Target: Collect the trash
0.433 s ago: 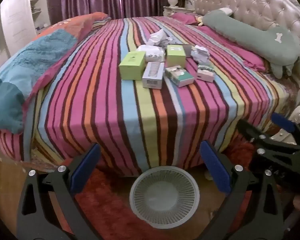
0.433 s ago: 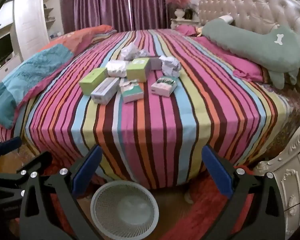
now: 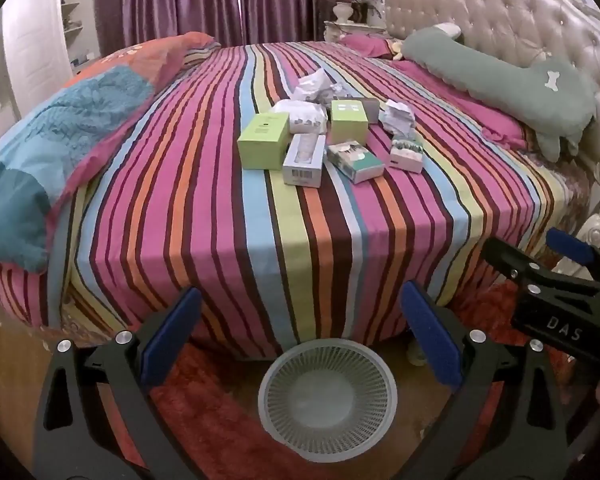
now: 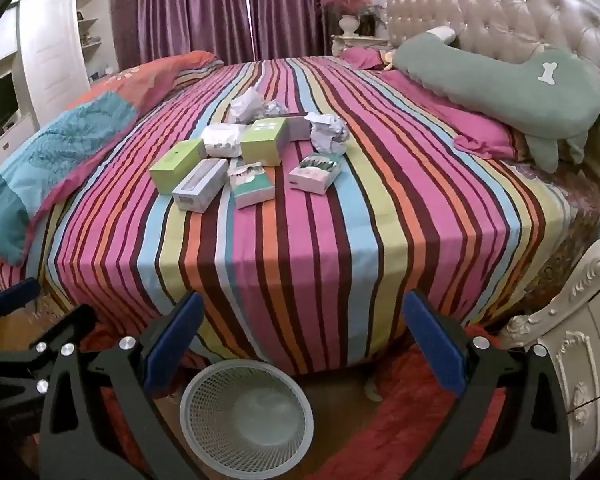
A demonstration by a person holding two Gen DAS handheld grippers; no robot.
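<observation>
Nearest to the cameras, the left gripper (image 3: 300, 344) and the right gripper (image 4: 300, 344) both have their jaws spread wide, and nothing is between them. Just below them on the floor stands the basket (image 3: 327, 400), at the foot of the bed (image 3: 300, 240); it looks empty, though its mesh makes the bottom hard to read.

Farther away, in the middle of the bed, lies the trash: a green box (image 3: 263, 142), a grey box (image 3: 305, 159), a teal box (image 3: 354, 160), a pink box (image 3: 407, 154), a second green box (image 3: 349, 121) and some crumpled paper (image 3: 398, 117).

The pieces touch and partly overlap, so I think a grasp on one box could push or drag its neighbour. A crumpled paper may also slip from wide jaws. The basket mouth is small, so a careless drop could miss it.

Behind the boxes, some wrappers are partly covered, and I cannot count them. The right gripper is cut off at the edge of the left view.
</observation>
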